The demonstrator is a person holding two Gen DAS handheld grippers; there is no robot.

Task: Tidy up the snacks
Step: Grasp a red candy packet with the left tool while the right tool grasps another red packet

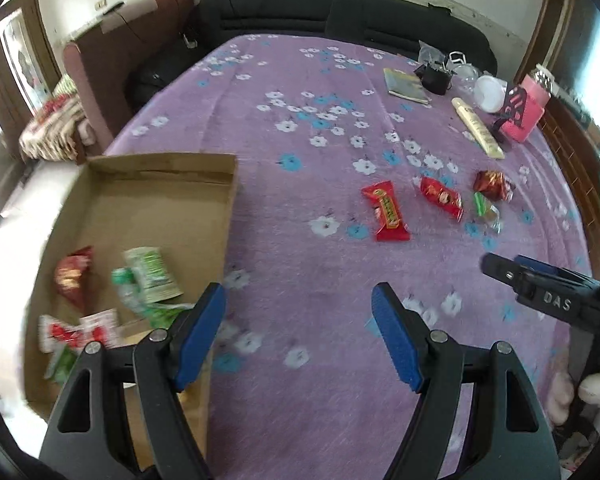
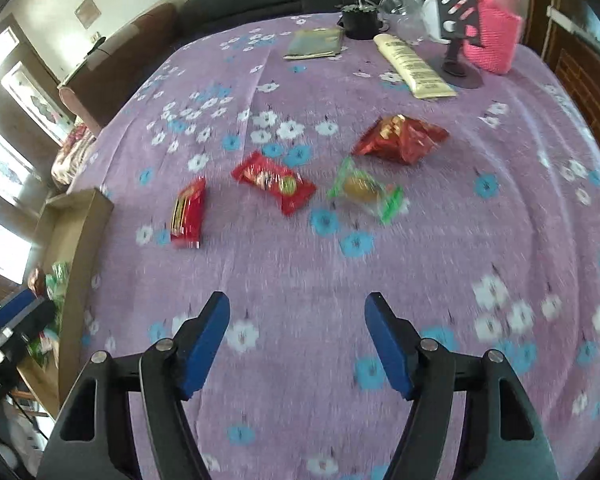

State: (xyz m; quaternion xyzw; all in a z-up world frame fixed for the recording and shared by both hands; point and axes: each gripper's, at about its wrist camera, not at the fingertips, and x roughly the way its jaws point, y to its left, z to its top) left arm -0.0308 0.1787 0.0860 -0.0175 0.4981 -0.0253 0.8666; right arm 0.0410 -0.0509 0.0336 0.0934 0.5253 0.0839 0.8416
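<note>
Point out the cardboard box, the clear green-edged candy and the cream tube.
cardboard box (image 1: 156,216), left wrist view, bare floor.
green-edged candy (image 2: 362,188), right wrist view, yellow middle.
cream tube (image 2: 414,66), right wrist view, printed body.

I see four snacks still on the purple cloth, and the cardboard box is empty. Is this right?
Not quite. The box is not empty: the left wrist view shows several snacks inside, among them a red packet and a green packet. Four snacks do lie on the cloth, as the right wrist view shows.
</note>
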